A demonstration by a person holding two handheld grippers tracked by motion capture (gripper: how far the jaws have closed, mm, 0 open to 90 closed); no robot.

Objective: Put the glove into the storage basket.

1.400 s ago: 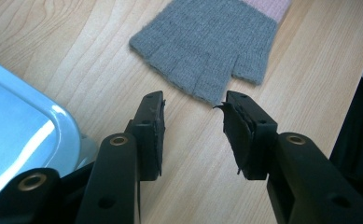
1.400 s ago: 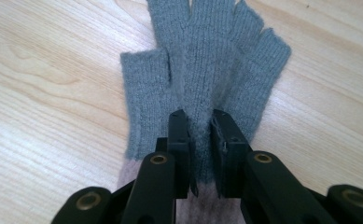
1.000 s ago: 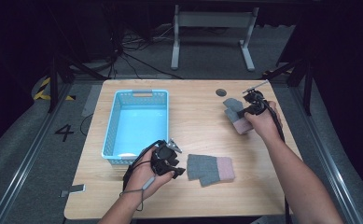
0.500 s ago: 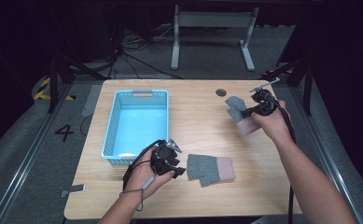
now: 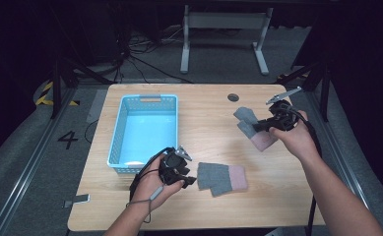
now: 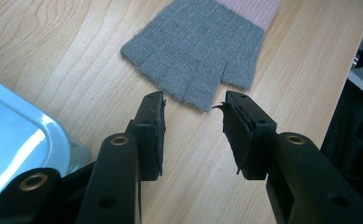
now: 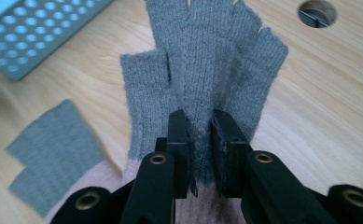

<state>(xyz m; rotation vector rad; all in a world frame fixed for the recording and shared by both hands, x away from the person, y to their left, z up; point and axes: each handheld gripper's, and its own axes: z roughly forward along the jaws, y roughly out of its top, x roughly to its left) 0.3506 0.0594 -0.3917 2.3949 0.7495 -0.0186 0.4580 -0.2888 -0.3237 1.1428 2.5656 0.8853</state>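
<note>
Lifted since earlier, right gripper (image 5: pixel 256 126) pinches glove (image 5: pixel 250 129) above wooden table (image 5: pixel 208 123).

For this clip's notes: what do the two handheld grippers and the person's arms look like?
Both the left gripper and the right gripper are black, with two flat-sided jaws carrying brass-coloured rivets and worn dark pads whose edges are fraying. In the high view a grey three-cornered plate tops the right one, and a black cable trails back along that forearm. The forearms are bare, with no sleeves in the frame.
</note>
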